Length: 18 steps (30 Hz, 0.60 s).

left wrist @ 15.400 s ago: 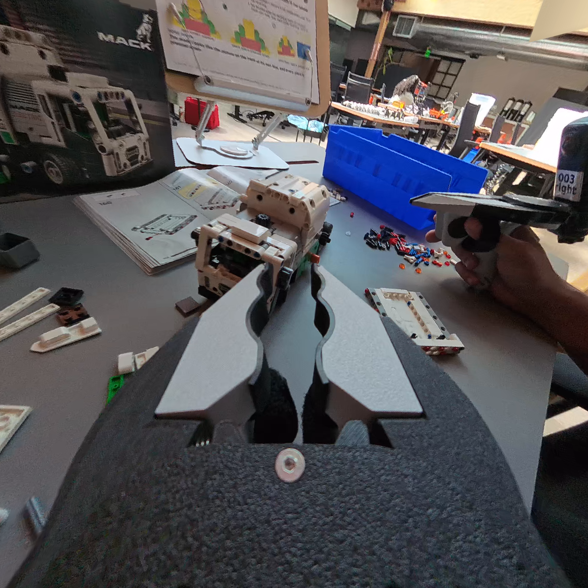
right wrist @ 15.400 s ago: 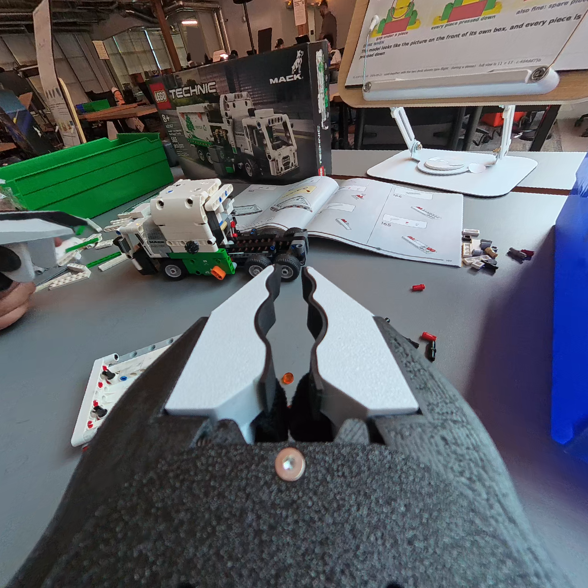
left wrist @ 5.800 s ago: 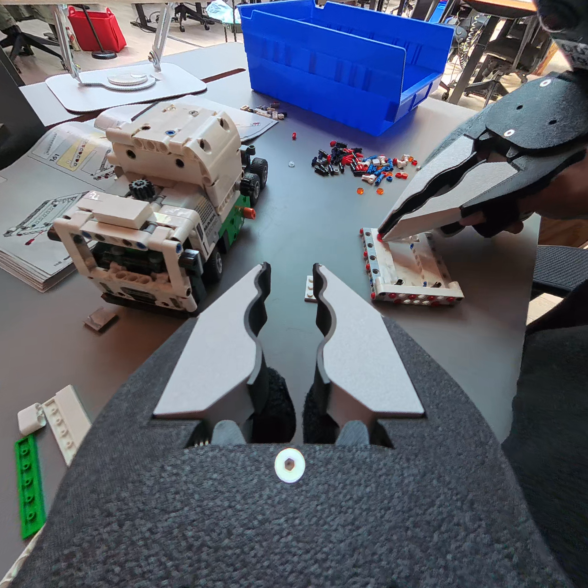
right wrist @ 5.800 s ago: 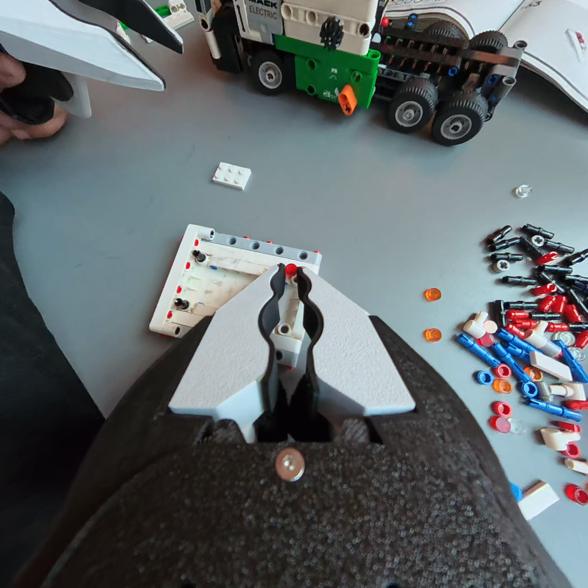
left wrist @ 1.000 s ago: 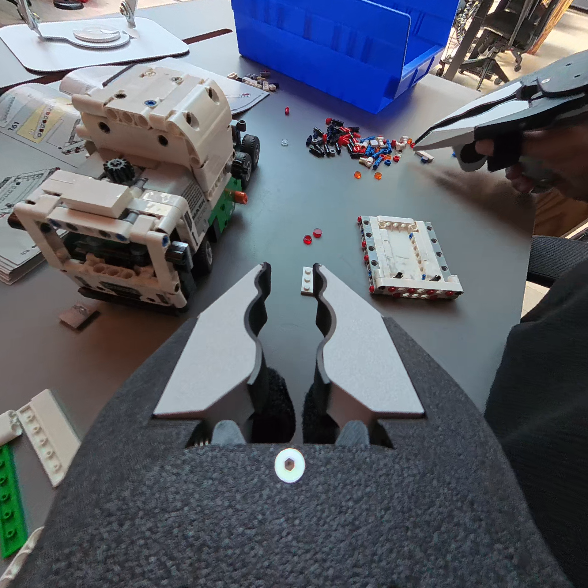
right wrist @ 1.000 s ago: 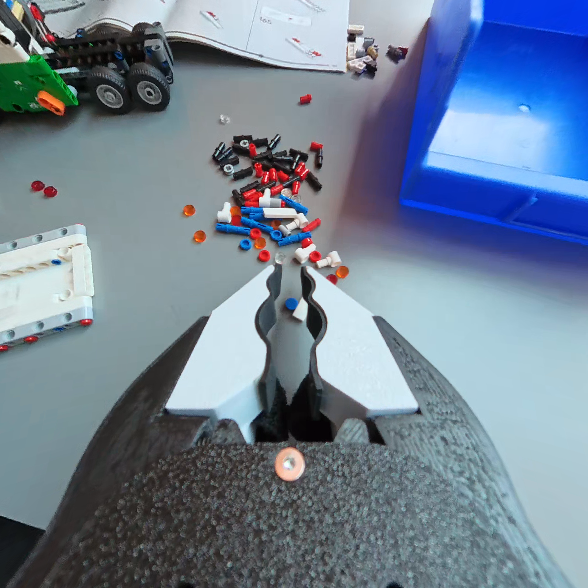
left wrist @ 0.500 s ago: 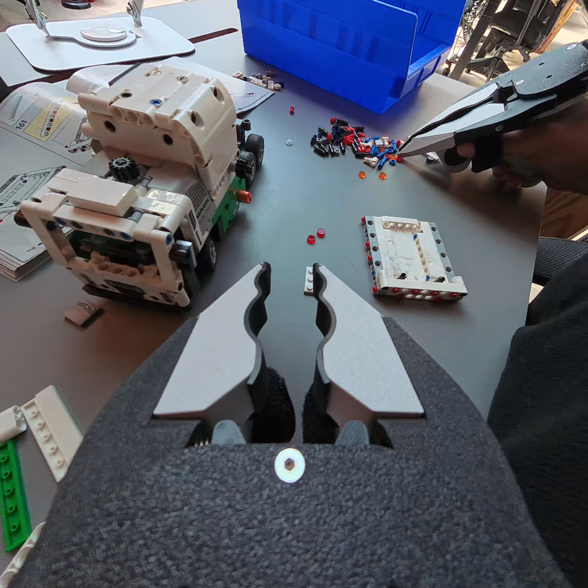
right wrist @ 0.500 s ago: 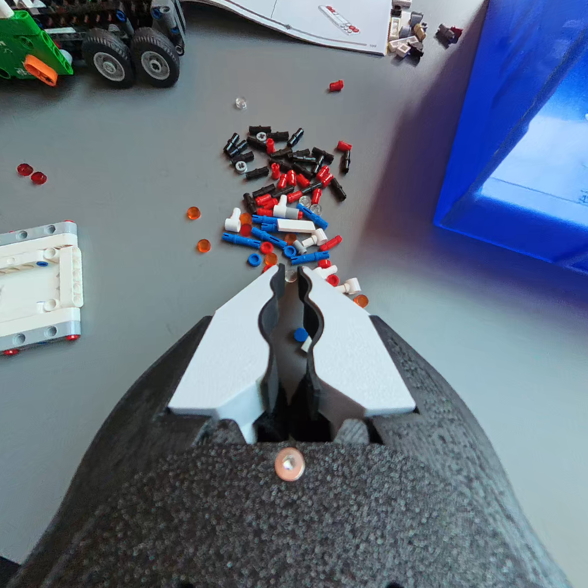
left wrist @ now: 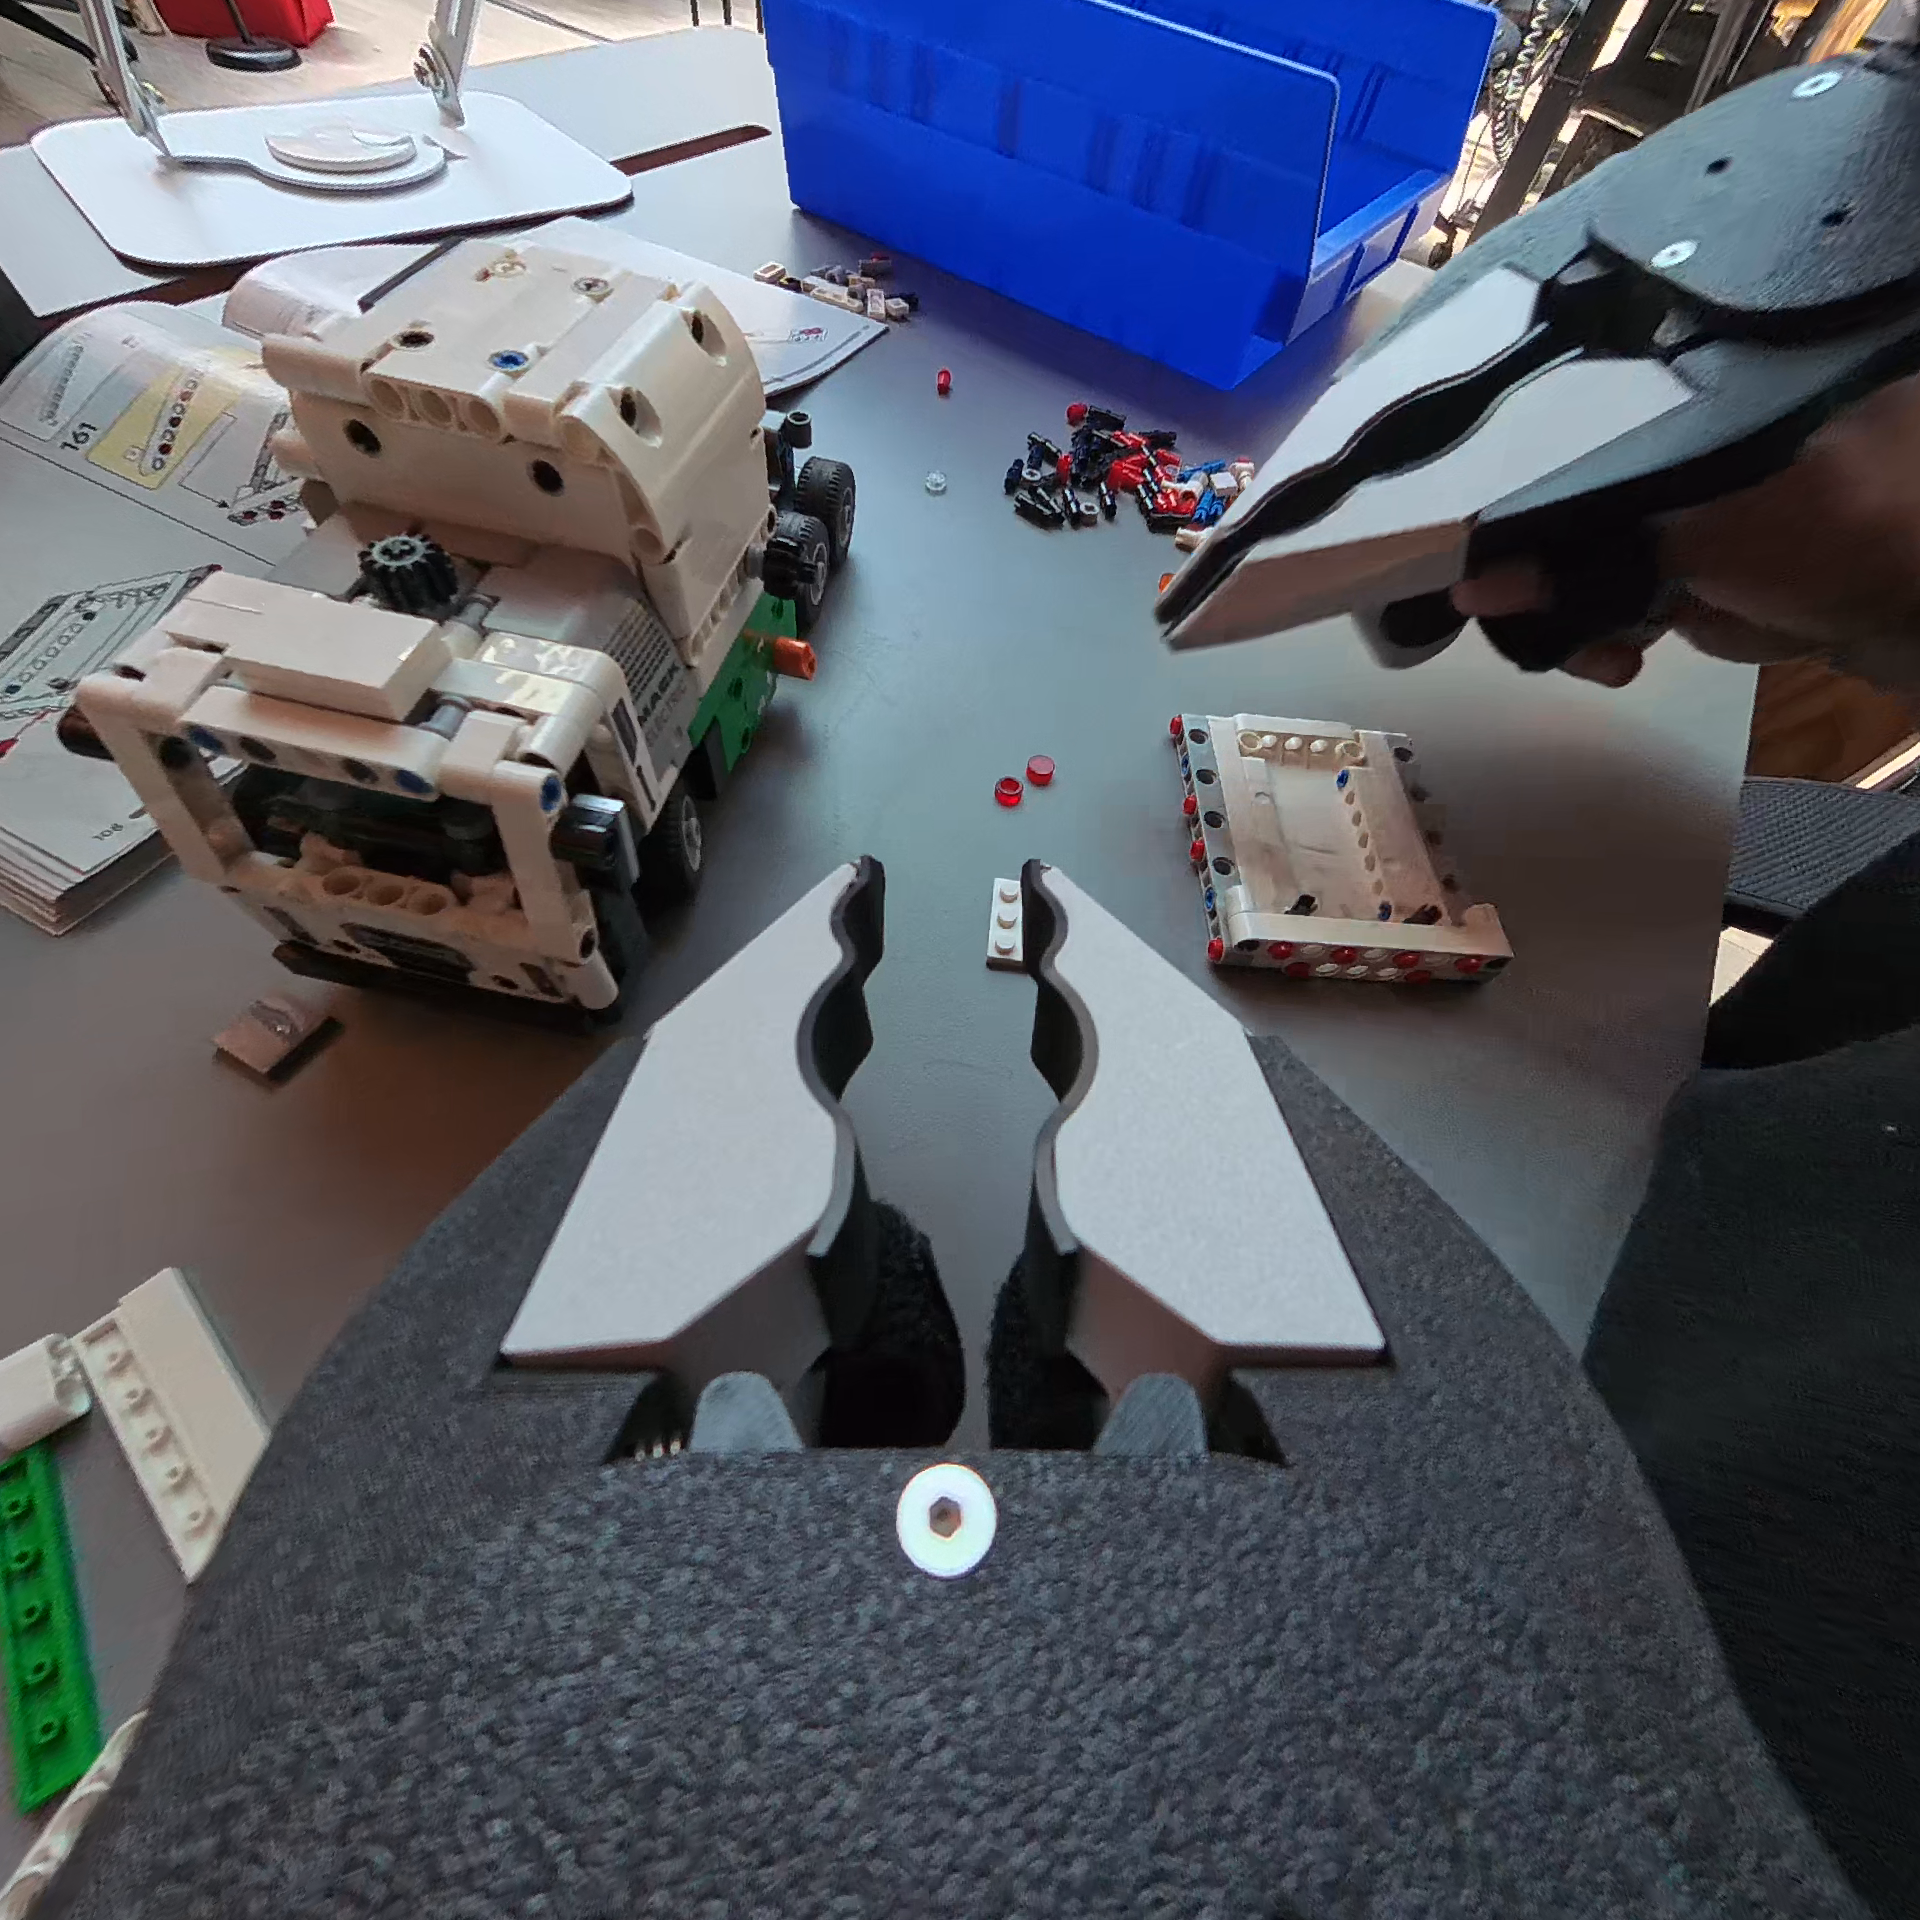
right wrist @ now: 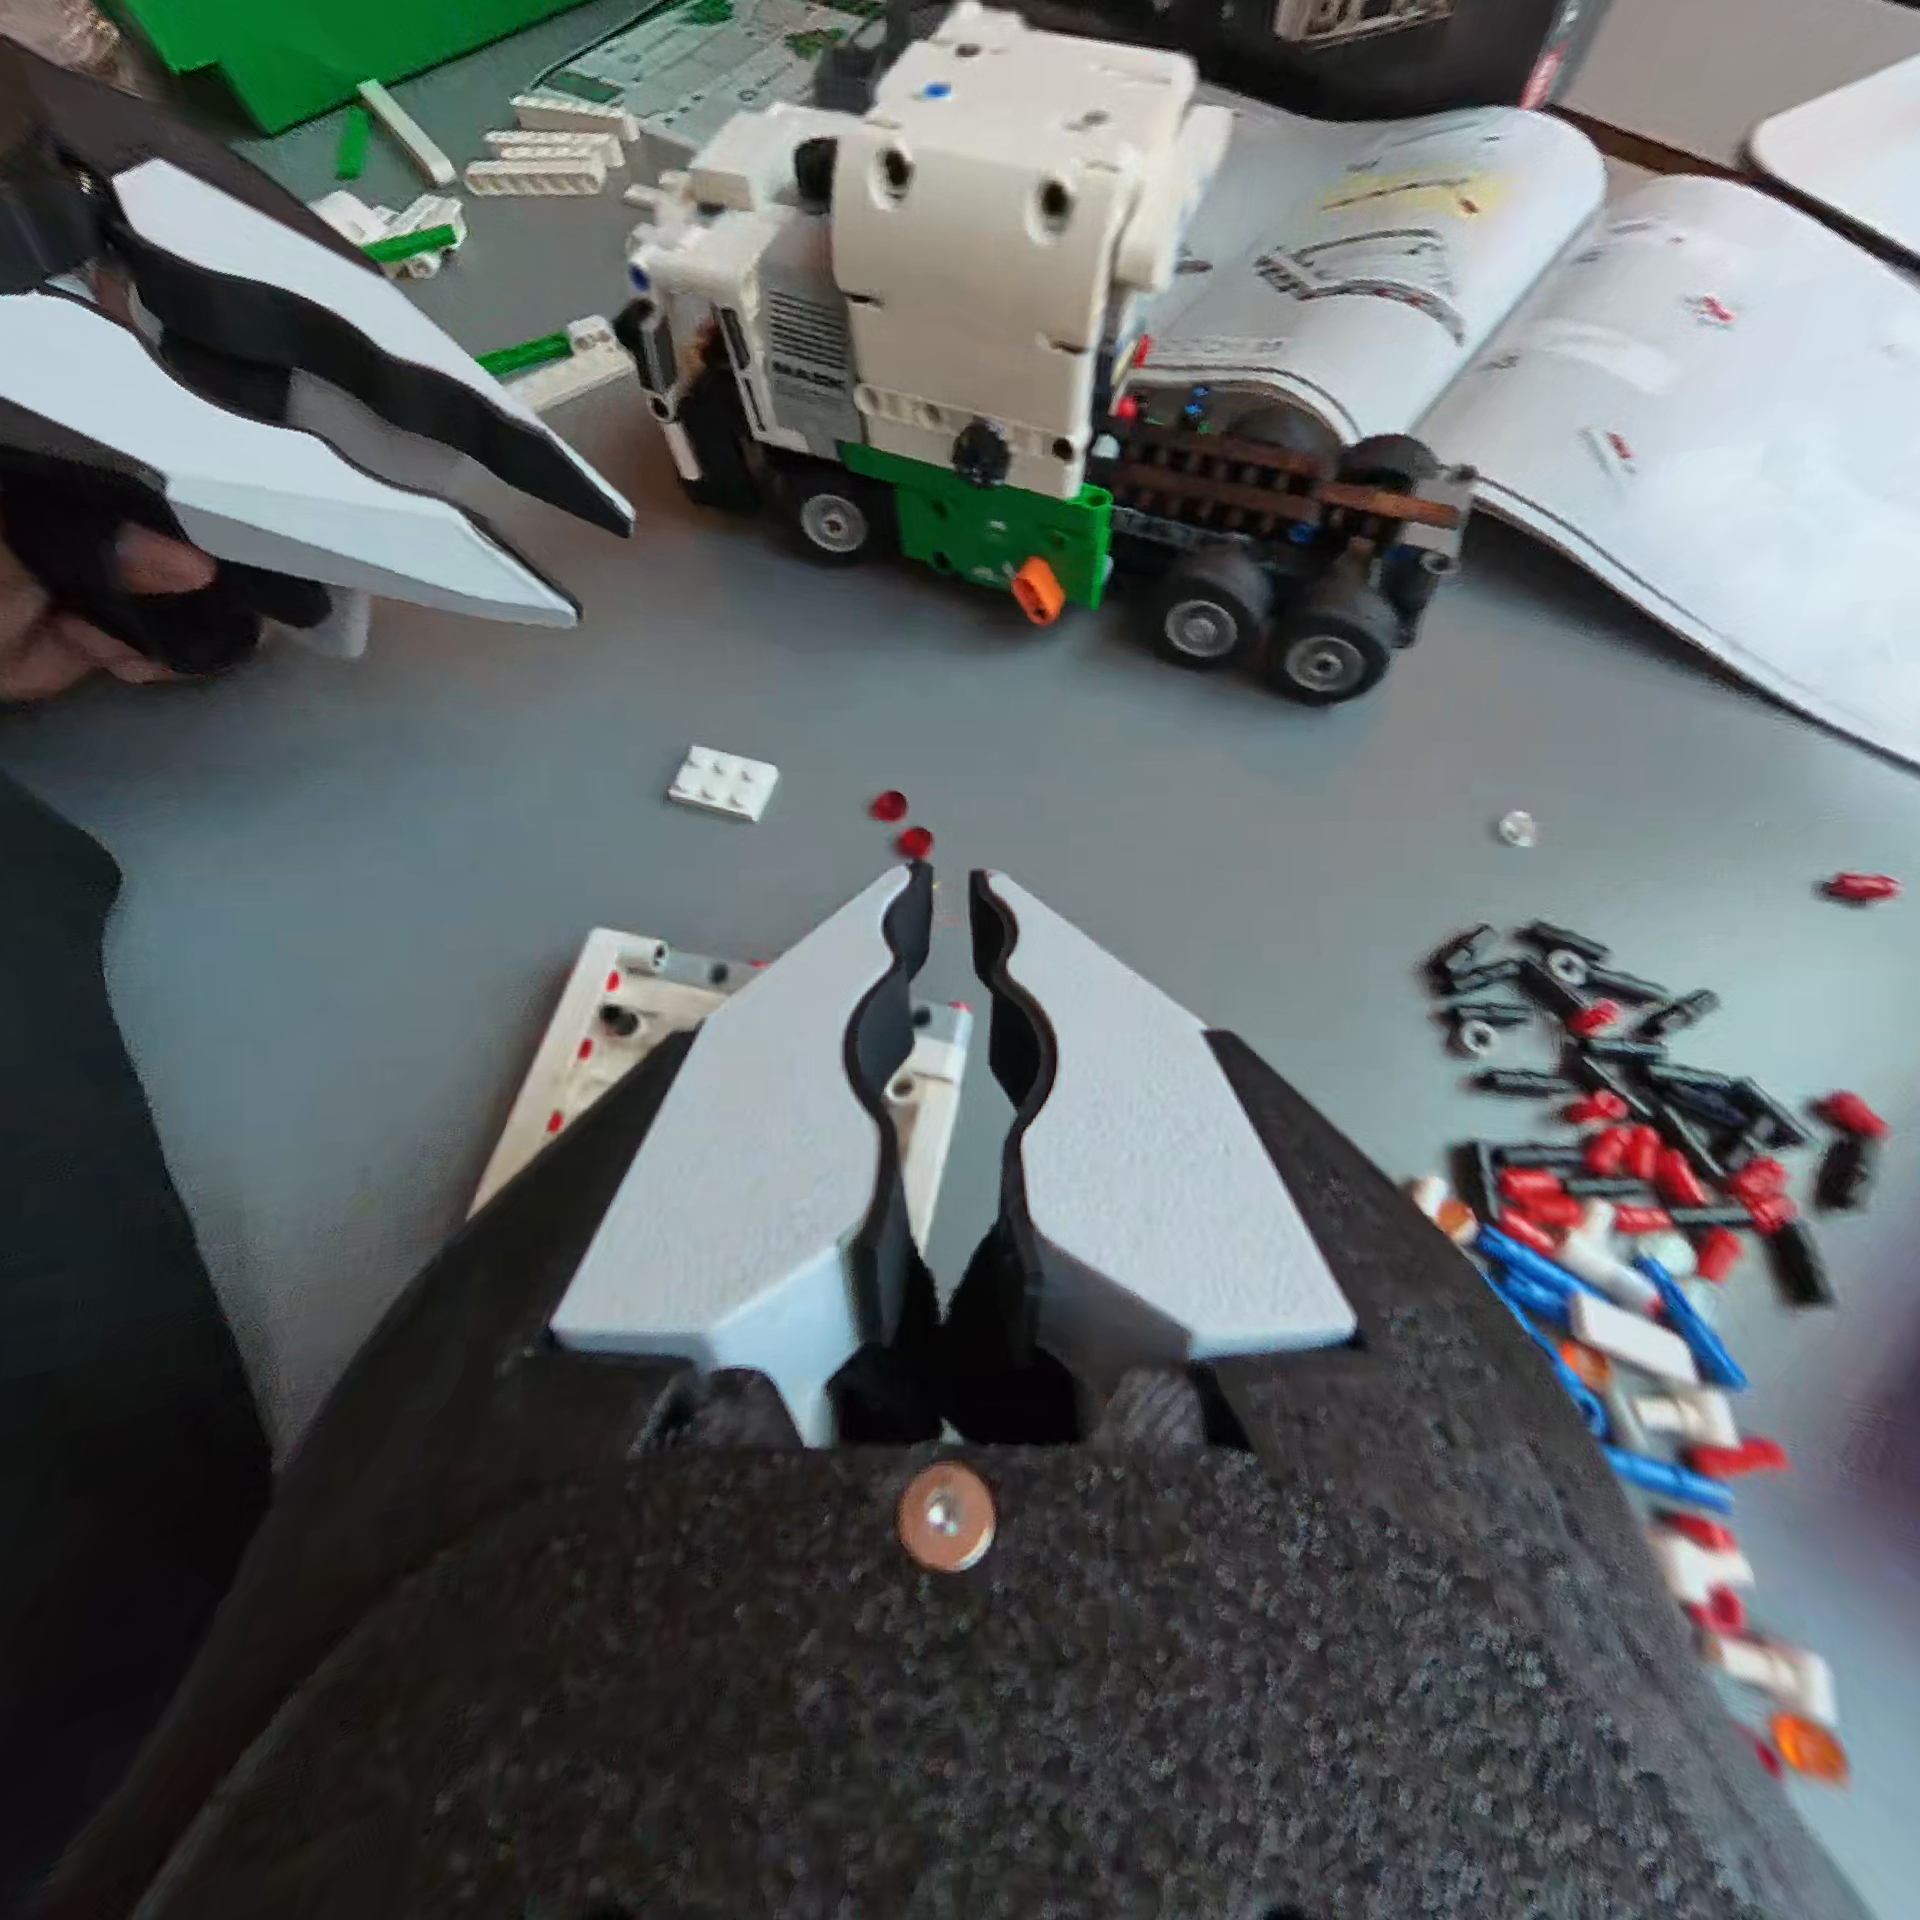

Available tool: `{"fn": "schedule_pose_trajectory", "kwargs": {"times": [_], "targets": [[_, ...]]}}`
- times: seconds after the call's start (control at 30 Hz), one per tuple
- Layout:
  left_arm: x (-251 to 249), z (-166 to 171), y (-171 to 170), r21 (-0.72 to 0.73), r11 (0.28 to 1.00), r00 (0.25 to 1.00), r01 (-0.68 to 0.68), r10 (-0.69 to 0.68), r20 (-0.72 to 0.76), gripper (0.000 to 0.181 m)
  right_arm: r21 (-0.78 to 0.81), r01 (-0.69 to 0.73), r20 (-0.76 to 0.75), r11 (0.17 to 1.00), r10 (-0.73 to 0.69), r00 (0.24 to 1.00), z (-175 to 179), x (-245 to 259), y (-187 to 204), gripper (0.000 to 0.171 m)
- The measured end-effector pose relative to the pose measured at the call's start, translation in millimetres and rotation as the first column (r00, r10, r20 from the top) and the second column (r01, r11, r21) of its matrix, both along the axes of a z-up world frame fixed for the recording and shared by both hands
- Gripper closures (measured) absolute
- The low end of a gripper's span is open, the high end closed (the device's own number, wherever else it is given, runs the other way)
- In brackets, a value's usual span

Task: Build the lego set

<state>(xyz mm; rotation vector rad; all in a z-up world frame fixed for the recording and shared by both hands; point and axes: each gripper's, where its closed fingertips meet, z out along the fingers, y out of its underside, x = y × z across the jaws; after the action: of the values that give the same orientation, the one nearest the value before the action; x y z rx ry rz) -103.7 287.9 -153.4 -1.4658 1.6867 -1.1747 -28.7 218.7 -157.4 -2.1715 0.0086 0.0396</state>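
The part-built white and green truck [left wrist: 468,623] stands on the grey table, left of my left gripper [left wrist: 951,883], which is open and empty. A small white plate [left wrist: 1006,920] lies at its right fingertip. A white panel [left wrist: 1340,852] lies to the right, with two red studs [left wrist: 1023,779] ahead. My right gripper [right wrist: 948,878] hovers over the panel [right wrist: 623,1039], its tips near the red studs [right wrist: 902,821]. Its jaws are nearly together with a thin slit. I cannot tell if a tiny piece is pinched. It also shows in the left wrist view [left wrist: 1174,623].
A pile of small red, black and blue pins [right wrist: 1642,1195] lies right of my right gripper. A blue bin [left wrist: 1091,177] stands behind it. The open manual [right wrist: 1558,312] lies behind the truck. Loose white and green pieces [left wrist: 156,1403] lie at the near left. A green bin [right wrist: 312,52] is far left. There is about 11 centimetres between the tips of the two grippers. My left tips are roughly 5 centimetres from the small white plate [left wrist: 1006,920]. My right wrist view [right wrist: 722,762] looks at it from another angle.
My right gripper has left the pin pile and swung left, over the white panel toward the red studs. My left gripper has hardly moved and stays open.
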Motion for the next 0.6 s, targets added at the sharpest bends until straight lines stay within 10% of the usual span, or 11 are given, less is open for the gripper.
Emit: {"fn": "schedule_pose_trajectory", "kwargs": {"times": [0.6], "targets": [[-1.3,4.3,-1.2,-0.002,1.000,1.000,0.009,-0.009,0.027,0.157,-0.225,-0.159,0.005,0.961,0.165,0.986,-41.7,-29.8,30.1,0.165]]}}
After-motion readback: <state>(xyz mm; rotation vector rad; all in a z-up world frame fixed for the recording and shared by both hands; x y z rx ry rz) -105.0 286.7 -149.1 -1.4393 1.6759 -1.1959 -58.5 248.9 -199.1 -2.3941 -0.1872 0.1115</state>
